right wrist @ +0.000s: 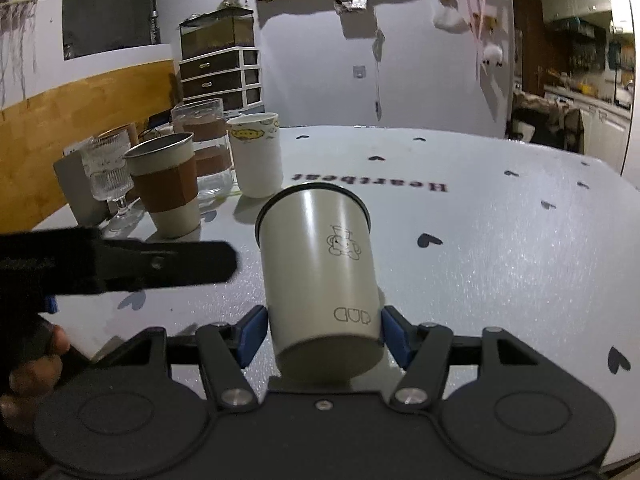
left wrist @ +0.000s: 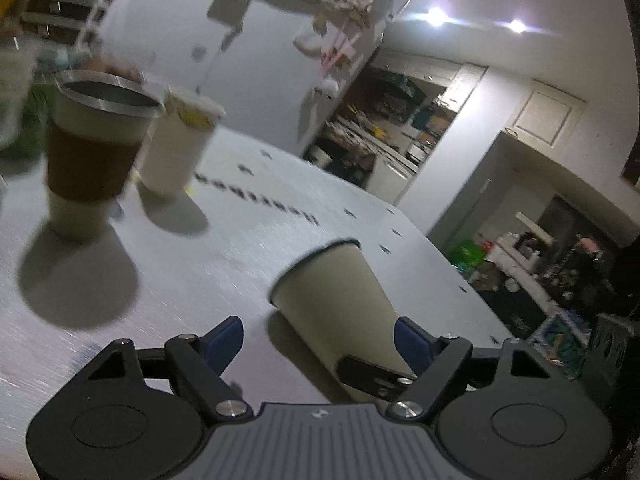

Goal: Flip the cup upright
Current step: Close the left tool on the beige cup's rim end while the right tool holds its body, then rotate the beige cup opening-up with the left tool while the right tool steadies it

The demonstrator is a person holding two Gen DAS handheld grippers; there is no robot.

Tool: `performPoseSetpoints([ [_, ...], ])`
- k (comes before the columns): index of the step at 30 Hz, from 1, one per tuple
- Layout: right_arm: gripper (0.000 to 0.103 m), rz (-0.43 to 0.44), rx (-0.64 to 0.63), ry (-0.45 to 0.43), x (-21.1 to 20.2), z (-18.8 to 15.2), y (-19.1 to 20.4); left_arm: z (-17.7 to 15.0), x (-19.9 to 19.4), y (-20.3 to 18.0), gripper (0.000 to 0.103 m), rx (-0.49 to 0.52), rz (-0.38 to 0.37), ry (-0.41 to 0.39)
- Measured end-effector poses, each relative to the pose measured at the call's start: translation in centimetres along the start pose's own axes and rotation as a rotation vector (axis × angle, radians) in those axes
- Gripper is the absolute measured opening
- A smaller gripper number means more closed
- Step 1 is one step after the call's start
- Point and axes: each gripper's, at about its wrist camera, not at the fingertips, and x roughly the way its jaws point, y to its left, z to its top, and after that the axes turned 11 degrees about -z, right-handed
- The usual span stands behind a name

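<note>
A cream metal cup with a bear print lies on its side on the white table, mouth pointing away. My right gripper straddles its base end; the blue pads sit at the cup's sides, the right one touching, the left one a small gap away. In the left wrist view the same cup lies between the wide-open fingers of my left gripper, closer to the right pad. A finger of the right gripper shows against the cup there.
At the table's far left stand a cup with a brown sleeve, a white paper cup, a ribbed wine glass and a tall glass. The left gripper's body reaches in from the left.
</note>
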Motion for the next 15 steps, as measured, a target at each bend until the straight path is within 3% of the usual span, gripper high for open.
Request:
performPoseSetpoints([
  [4,0.063,-0.002,-0.012,-0.018,-0.1,-0.3,0.1,0.4,2.3,1.3,0.082,-0.112,-0.065,0.07],
  [8,0.063,0.002,-0.015,-0.031,-0.1,-0.7,0.1,1.1,4.4,3.4,0.082,-0.324,-0.155,0.083],
  [11,0.062,0.011,-0.019,-0.036,-0.1,-0.9,0.2,1.5,5.4,3.6,0.084,-0.371,-0.147,0.062],
  [15,0.062,0.01,-0.019,-0.04,-0.3,-1.1,0.1,1.8,6.1,3.1,0.085,-0.354,-0.122,0.048],
])
